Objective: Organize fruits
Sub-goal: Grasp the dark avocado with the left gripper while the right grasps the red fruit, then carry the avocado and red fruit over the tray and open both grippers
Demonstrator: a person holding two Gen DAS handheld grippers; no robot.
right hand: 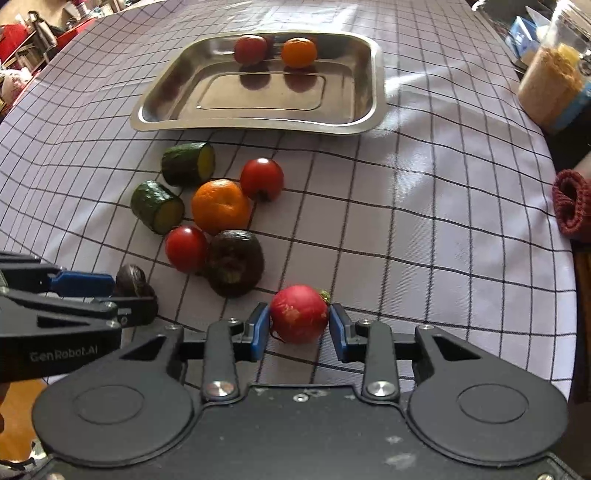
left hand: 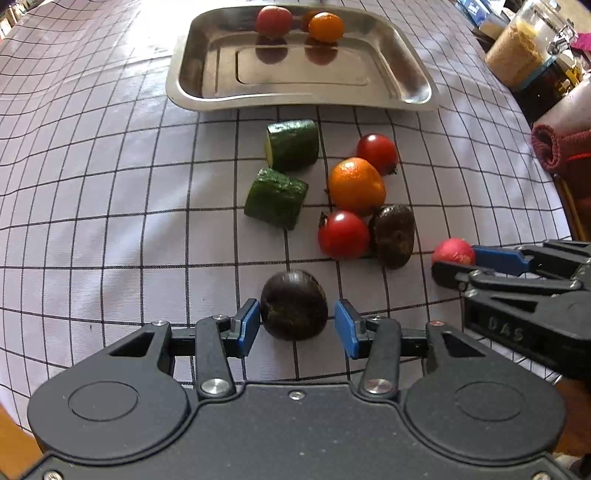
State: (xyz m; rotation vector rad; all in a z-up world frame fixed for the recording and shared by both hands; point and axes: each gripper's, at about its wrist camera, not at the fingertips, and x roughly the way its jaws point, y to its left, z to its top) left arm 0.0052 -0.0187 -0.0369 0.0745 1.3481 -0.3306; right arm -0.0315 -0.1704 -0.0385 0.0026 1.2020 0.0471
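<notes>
Risk: right hand-held gripper (right hand: 299, 328) clamps red fruit (right hand: 300, 318) near right; round skin may squirt out on lift. Left hand-held gripper (left hand: 295, 326) half-open, straddles dark fruit (left hand: 294, 304), right pad clear; could nudge, roll it. Tray (left hand: 413, 55) far

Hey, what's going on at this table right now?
A person is sorting fruit with two handheld grippers. The right gripper is shut on a red radish. The left gripper straddles a dark round fruit, with a gap on one side. The metal tray already holds a tomato and an orange. Cucumber pieces, tomatoes and another orange remain on the checked cloth.
</notes>
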